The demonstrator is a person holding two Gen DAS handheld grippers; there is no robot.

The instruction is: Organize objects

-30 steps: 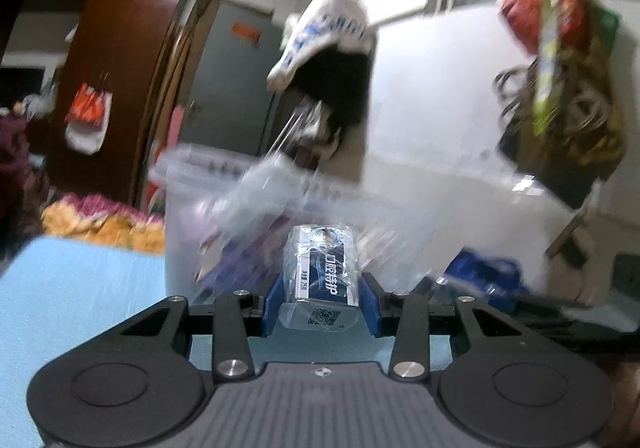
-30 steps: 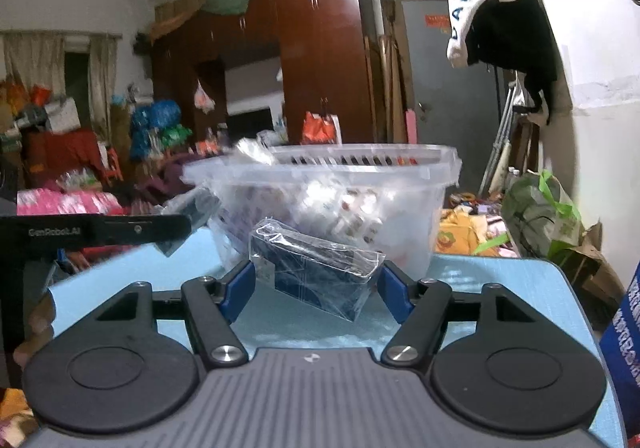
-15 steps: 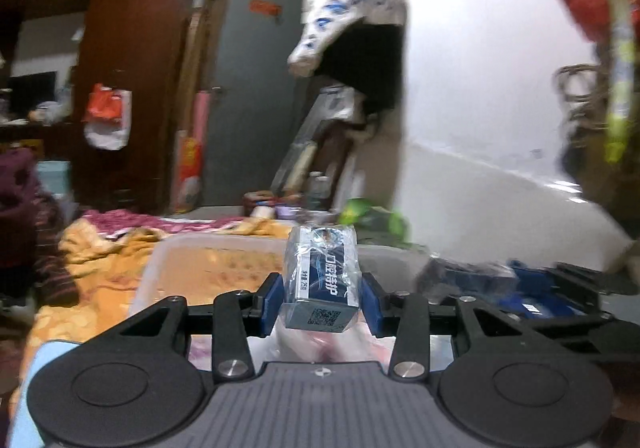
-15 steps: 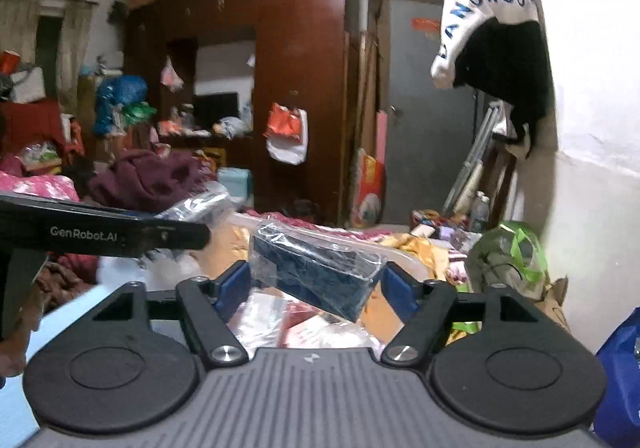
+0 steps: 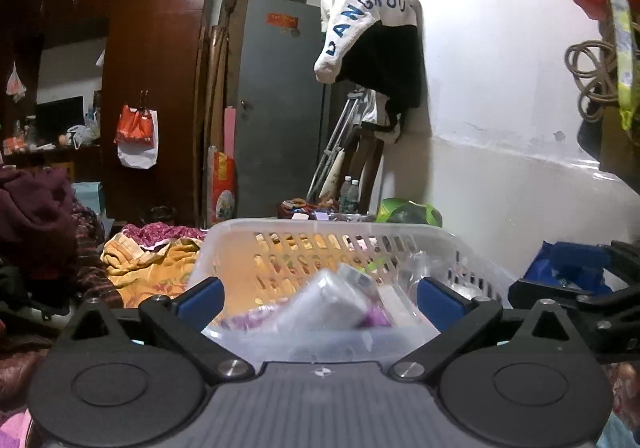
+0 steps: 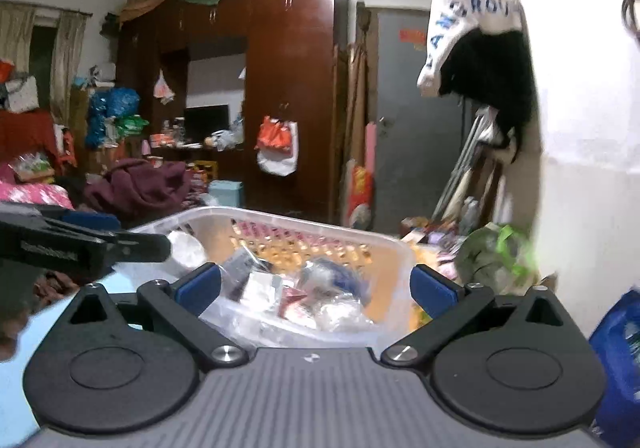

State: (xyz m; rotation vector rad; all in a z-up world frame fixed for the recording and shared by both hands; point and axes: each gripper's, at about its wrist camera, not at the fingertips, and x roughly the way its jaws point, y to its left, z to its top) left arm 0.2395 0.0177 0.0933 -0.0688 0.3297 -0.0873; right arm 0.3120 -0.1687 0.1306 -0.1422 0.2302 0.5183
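Hovering over the clear plastic basket (image 5: 320, 236), left gripper (image 5: 320, 298) has its jaws opening, spread wide with nothing clamped. A blurred wrapped packet (image 5: 324, 304) sits below and between the blue pads (image 5: 200, 298), inside the basket and touching neither pad. Purple wrapping lies beside it in the bin, detail too smeared to name.

Right gripper (image 6: 316, 286) is likewise opening, jaws wide apart and nothing gripped. Basket (image 6: 304, 222) lies straight ahead, under and past the pads (image 6: 198, 284). Inside: a heap of small cellophane-wrapped packs (image 6: 304, 296), white, red and one dark blue, jumbled together; single items cannot be told apart. Basket stands on a light blue tabletop (image 6: 72, 302).

Left gripper's black body (image 6: 80, 246) pokes in from the left edge of the right view, near the basket rim; the right gripper's arm (image 5: 572, 288) shows at the right edge of the left view, close beside the basket. Blue bag (image 6: 616, 352) at lower right, apart from the basket.
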